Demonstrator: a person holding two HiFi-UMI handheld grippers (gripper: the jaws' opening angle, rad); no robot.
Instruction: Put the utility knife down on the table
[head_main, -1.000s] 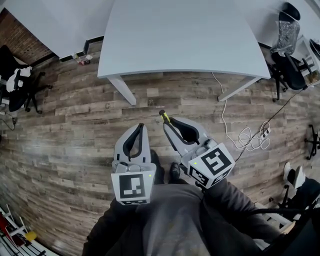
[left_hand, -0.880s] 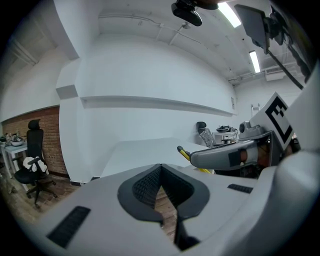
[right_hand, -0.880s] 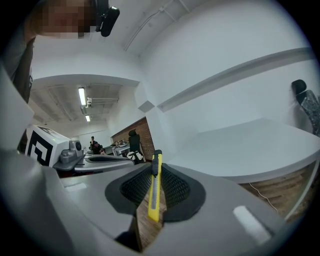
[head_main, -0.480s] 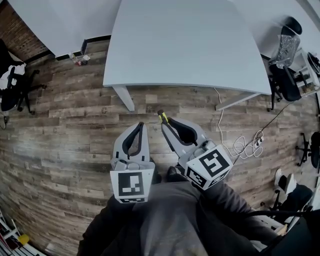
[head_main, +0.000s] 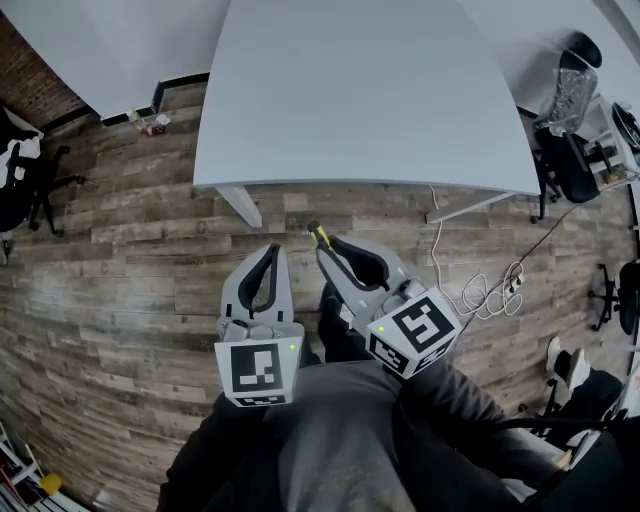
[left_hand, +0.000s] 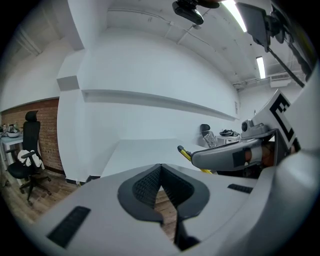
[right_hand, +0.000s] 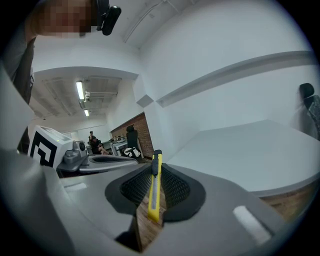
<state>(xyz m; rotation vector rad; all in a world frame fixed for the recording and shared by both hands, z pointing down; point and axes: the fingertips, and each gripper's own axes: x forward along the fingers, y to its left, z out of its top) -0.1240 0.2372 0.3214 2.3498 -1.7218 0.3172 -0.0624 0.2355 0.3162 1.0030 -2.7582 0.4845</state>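
Observation:
A slim yellow utility knife (right_hand: 155, 186) with a black tip stands clamped between the ribbed pads of my right gripper (right_hand: 156, 172), which is shut on it. From the head view the knife's tip (head_main: 318, 234) pokes out past the right gripper (head_main: 330, 247), over the wooden floor just short of the near edge of the white table (head_main: 360, 90). My left gripper (head_main: 270, 258) hangs beside it to the left, jaws pressed together with nothing between them (left_hand: 161, 172). The knife (left_hand: 186, 153) also shows in the left gripper view.
The table's legs (head_main: 239, 204) stand just ahead of the grippers. A white cable (head_main: 480, 285) coils on the floor to the right. Office chairs sit at far right (head_main: 570, 150) and far left (head_main: 25, 185). A second white table (head_main: 110, 40) lies at back left.
The view has shifted forward, so the table's near edge now lies closer to both grippers. The right gripper still holds the knife and the left stays shut.

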